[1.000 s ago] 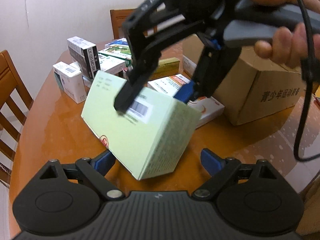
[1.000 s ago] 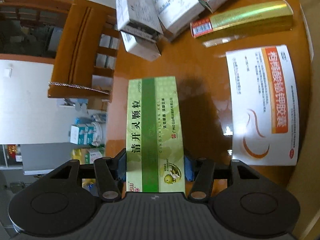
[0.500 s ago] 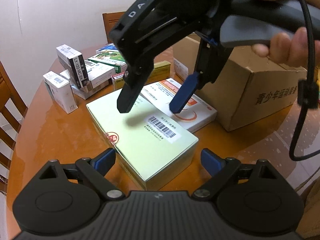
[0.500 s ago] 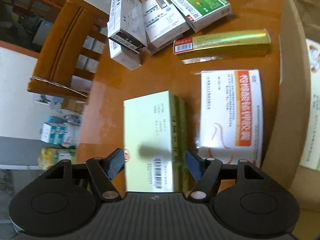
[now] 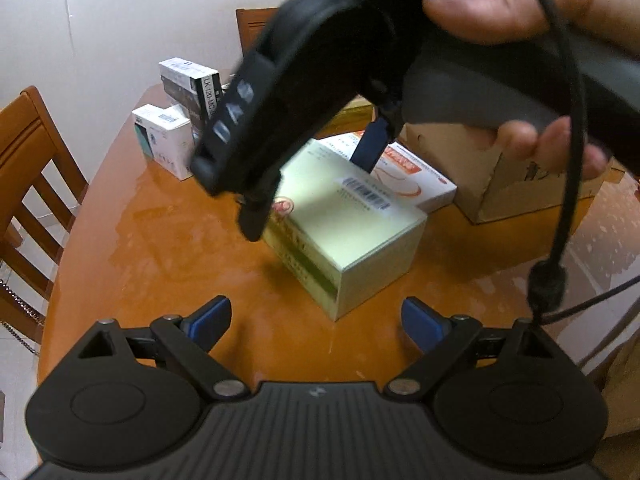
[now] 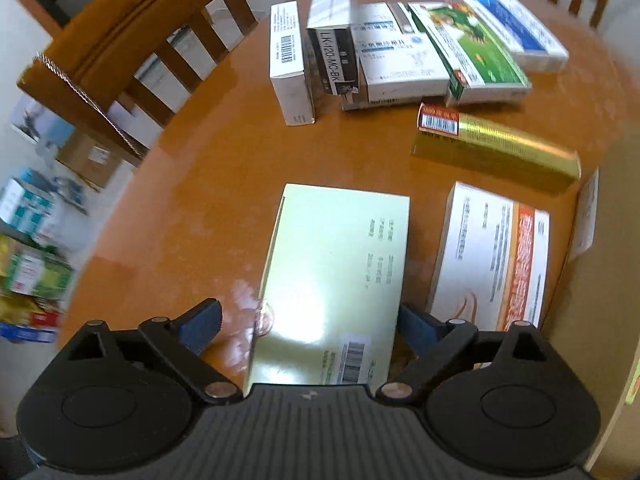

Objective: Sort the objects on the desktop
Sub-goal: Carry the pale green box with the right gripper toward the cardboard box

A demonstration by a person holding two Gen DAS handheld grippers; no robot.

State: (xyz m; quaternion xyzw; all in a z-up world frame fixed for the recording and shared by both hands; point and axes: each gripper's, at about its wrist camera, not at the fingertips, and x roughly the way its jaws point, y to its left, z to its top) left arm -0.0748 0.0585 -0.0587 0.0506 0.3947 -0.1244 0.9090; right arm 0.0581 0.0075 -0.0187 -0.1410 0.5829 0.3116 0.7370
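Right wrist view: your right gripper (image 6: 308, 322) is opening over the pale green cardboard medicine box (image 6: 332, 276), lying flat on the orange wooden desk (image 6: 180, 184). Lift straight up, clear of both edges. Your left gripper (image 5: 316, 318) waits wide, empty.

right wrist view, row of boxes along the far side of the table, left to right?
White barcode box → black-and-white box standing on end → flat white box → green box → blue-and-white box.
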